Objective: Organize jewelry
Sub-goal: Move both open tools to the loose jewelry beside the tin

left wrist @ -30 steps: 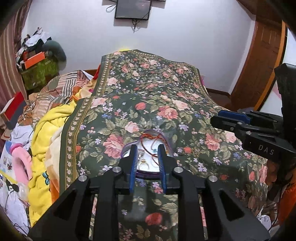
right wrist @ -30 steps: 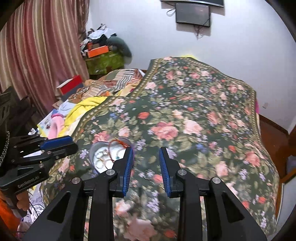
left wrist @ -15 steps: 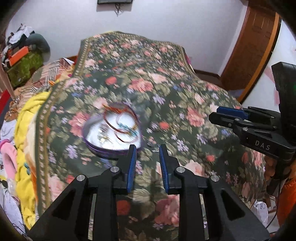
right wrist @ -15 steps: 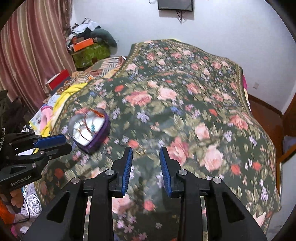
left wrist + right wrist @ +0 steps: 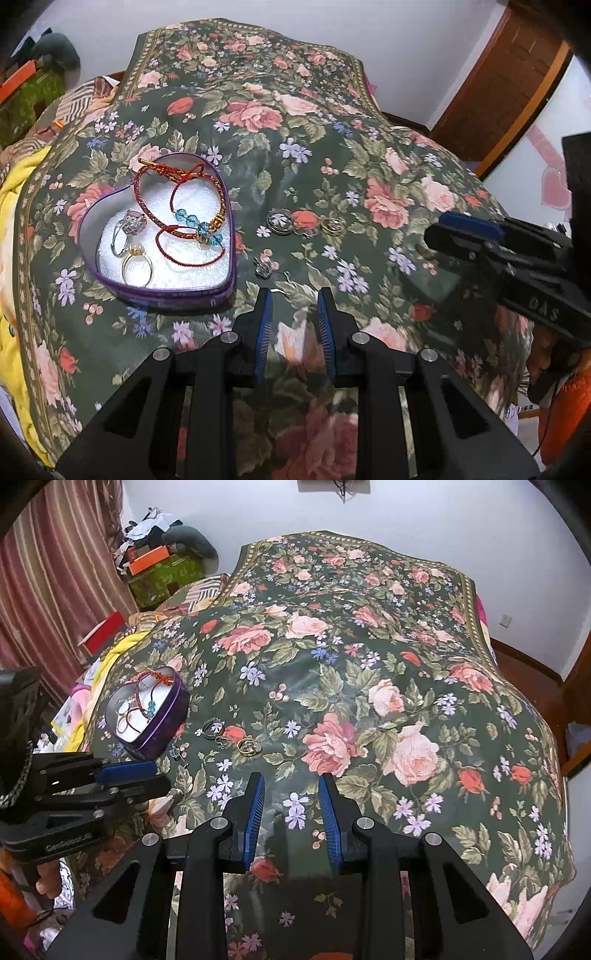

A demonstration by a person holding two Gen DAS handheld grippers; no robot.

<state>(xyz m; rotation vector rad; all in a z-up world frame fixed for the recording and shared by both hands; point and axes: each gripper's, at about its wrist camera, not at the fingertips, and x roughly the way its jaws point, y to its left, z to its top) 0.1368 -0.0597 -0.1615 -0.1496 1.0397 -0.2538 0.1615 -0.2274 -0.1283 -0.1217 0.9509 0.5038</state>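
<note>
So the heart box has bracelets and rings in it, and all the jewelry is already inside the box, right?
Not quite. The purple heart-shaped box does hold red cord bracelets and rings, but not all the jewelry is inside. The left wrist view shows a dark hoop, a gold ring and a small silver charm lying loose on the floral bedspread beside the box.

Soft, even indoor light, both views sharp, with fisheye bending and dark vignetted corners.

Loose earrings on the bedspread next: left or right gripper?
Probably left. The left gripper is open with the small silver piece just ahead, beside the heart tin. The right gripper sits further from the tin.
</note>
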